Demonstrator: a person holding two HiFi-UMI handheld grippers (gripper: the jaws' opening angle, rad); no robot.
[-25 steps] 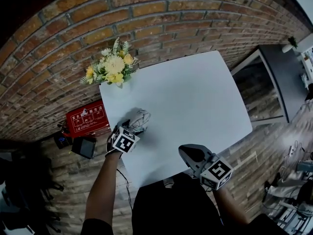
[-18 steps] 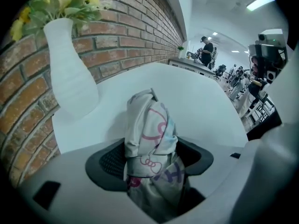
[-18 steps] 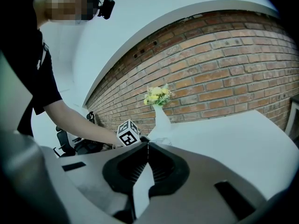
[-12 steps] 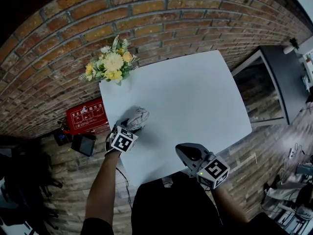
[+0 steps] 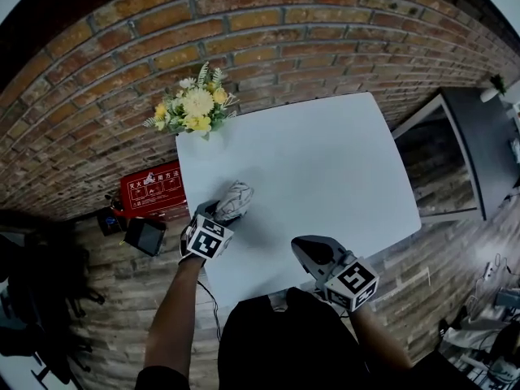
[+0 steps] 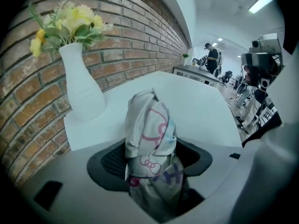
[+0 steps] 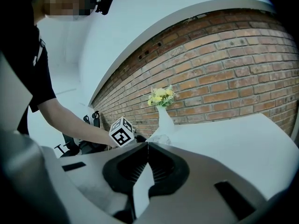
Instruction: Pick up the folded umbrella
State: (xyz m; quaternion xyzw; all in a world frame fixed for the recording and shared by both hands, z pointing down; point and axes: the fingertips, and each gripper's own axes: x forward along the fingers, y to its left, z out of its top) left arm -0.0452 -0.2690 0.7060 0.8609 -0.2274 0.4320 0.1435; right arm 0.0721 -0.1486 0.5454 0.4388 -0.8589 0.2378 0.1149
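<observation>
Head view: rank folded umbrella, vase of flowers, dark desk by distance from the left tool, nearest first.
1. folded umbrella, between the left tool's jaws.
2. vase of flowers, far left corner of the table.
3. dark desk, far right, off the table.

Left gripper [image 6: 152,158] grips folded umbrella [image 6: 150,122] at frame ctr, pads pressing both sides. White vase [image 6: 81,85] w/ yellow flowers [image 6: 70,22] upper left on counter [image 6: 201,108], brick wall [image 6: 28,111] behind.
</observation>
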